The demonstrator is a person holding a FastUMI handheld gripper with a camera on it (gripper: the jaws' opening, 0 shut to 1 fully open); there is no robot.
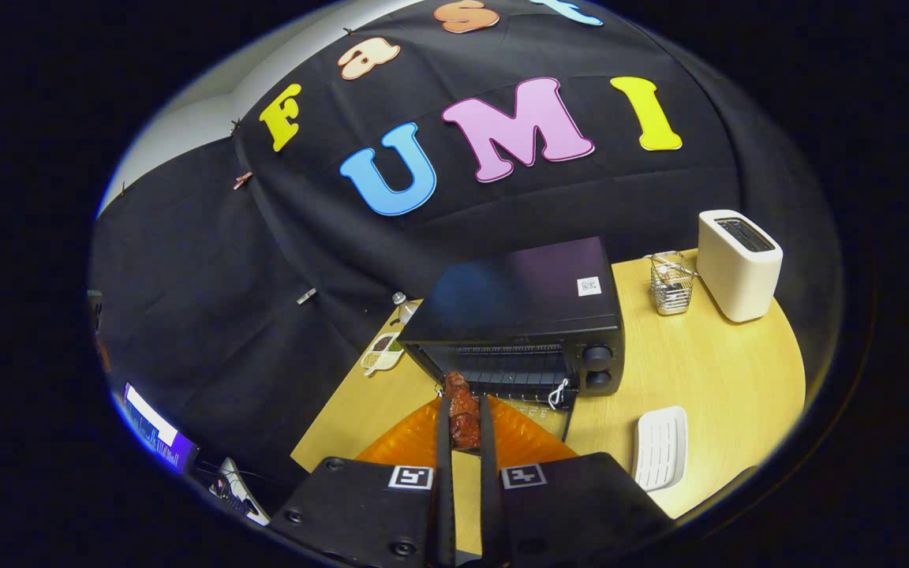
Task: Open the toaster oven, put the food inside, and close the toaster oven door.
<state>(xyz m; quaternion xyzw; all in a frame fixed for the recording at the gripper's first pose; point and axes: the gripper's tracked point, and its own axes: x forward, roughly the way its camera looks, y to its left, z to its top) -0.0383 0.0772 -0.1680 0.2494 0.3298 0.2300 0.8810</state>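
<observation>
Gripper (464, 418) clamped on the food (463, 410), a reddish-brown meat piece pinched between both fingers, its tip poking out at 12 o'clock toward the toaster oven (529, 315). Oven door (533, 410) is down, open, cavity just ahead. Risk: food slips out or snags on the rack edge if it goes in too low. Gripper is raised and tilted down over the orange mat (518, 438). White toaster (738, 264) at 2 o'clock.

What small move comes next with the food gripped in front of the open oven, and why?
Probably ease the gripper forward toward the toaster oven. Both fingers clamp the reddish-brown food, whose far end sits at the oven's mouth above the lowered door. The food is not yet inside.
</observation>
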